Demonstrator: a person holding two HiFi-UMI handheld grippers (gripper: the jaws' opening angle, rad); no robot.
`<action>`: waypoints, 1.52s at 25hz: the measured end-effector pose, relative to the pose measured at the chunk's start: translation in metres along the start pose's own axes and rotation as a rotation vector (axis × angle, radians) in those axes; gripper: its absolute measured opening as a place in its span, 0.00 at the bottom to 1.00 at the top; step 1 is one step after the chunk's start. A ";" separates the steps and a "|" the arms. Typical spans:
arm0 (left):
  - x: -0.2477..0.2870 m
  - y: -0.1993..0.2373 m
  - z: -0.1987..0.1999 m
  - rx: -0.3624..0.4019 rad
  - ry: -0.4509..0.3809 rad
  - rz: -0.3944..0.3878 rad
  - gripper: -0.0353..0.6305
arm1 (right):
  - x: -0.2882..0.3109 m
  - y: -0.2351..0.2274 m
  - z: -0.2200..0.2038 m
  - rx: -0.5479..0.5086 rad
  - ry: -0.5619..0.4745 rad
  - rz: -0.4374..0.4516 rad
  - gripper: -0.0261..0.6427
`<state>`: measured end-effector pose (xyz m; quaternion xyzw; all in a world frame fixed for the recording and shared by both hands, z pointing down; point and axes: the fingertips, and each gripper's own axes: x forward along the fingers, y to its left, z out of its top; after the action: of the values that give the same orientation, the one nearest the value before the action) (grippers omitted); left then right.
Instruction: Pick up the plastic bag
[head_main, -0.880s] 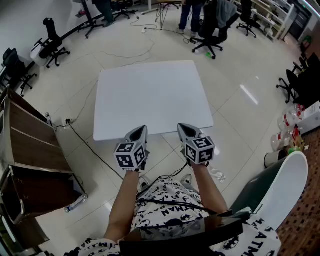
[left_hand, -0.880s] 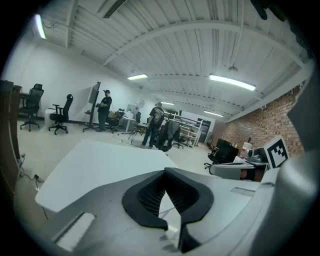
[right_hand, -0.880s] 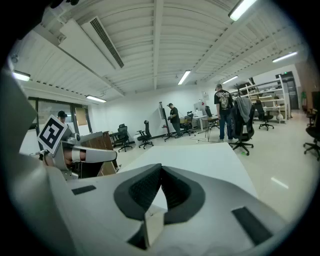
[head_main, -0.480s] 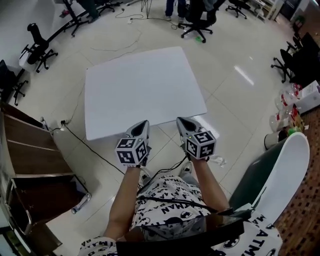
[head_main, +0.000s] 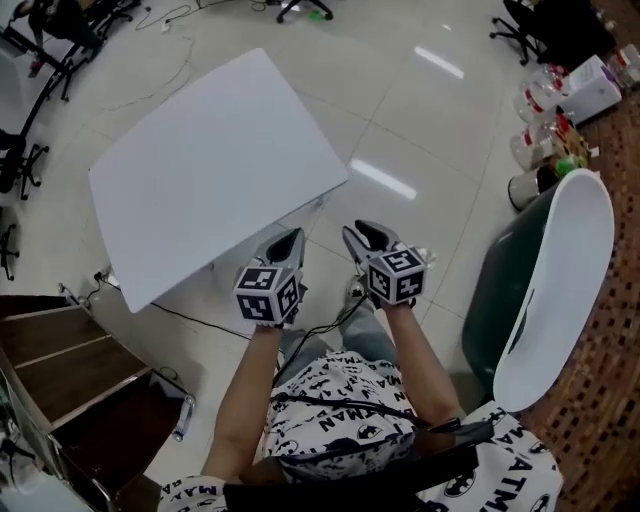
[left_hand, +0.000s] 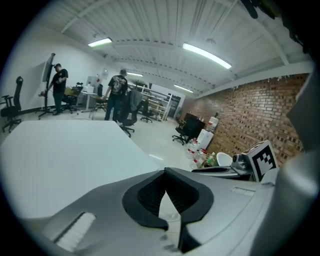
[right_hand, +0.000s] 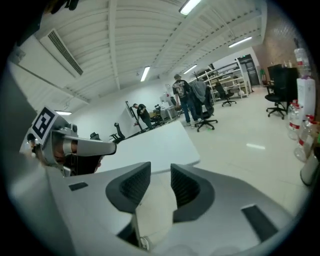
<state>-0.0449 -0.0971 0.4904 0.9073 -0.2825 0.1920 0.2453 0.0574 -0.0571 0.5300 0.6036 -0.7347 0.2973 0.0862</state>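
Counter (head_main: 200, 170) in white slants across the upper left of your head view, its near edge just ahead of both tools. Your left tool (head_main: 291, 237) hovers over the floor (head_main: 420, 110), its pads (left_hand: 150, 192) meeting at the tips with nothing between them. Your right tool (head_main: 356, 232) sits just beside it, jaws a narrow gap apart and empty. What may be the plastic bag (head_main: 424, 256) lies pale on the floor at the right edge of that tool's cube (head_main: 398, 277); it is too small to tell.

I hold my left gripper (head_main: 289, 240) and right gripper (head_main: 357, 233) side by side near the edge of the white table (head_main: 200, 165). The left jaws meet at their tips; the right jaws stand apart, empty.
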 end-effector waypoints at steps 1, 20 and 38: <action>0.017 -0.013 -0.006 0.012 0.027 -0.023 0.05 | -0.006 -0.021 -0.011 0.010 0.020 -0.034 0.25; 0.291 -0.098 -0.199 0.087 0.404 -0.183 0.05 | 0.031 -0.312 -0.251 0.062 0.430 -0.213 0.45; 0.485 0.014 -0.506 0.087 0.618 -0.185 0.05 | 0.241 -0.449 -0.588 0.083 0.629 -0.177 0.45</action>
<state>0.2121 -0.0297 1.1392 0.8376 -0.1028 0.4471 0.2967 0.2801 0.0170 1.2718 0.5469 -0.6040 0.4900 0.3098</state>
